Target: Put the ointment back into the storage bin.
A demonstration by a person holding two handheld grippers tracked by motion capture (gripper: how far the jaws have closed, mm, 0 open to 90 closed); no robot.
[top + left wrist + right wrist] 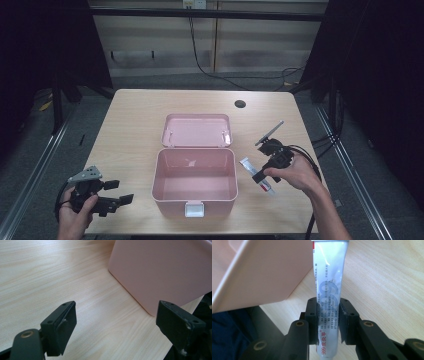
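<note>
An open pink box (195,180) sits mid-table with its lid (196,131) laid back behind it. My right gripper (263,176) is just right of the box, shut on a white ointment tube (257,175) with red print. In the right gripper view the tube (329,287) runs up between the two black jaws, beside the pink box wall (262,272). My left gripper (122,192) rests near the front left corner, open and with nothing in it. Its view shows the wood table between the fingers (60,330) and the box side (162,272) ahead.
A dark round hole (240,104) is in the table near its back right. The box's white latch (194,209) faces the front edge. Cables trail from both grippers. Bare wood (125,130) lies left of the box.
</note>
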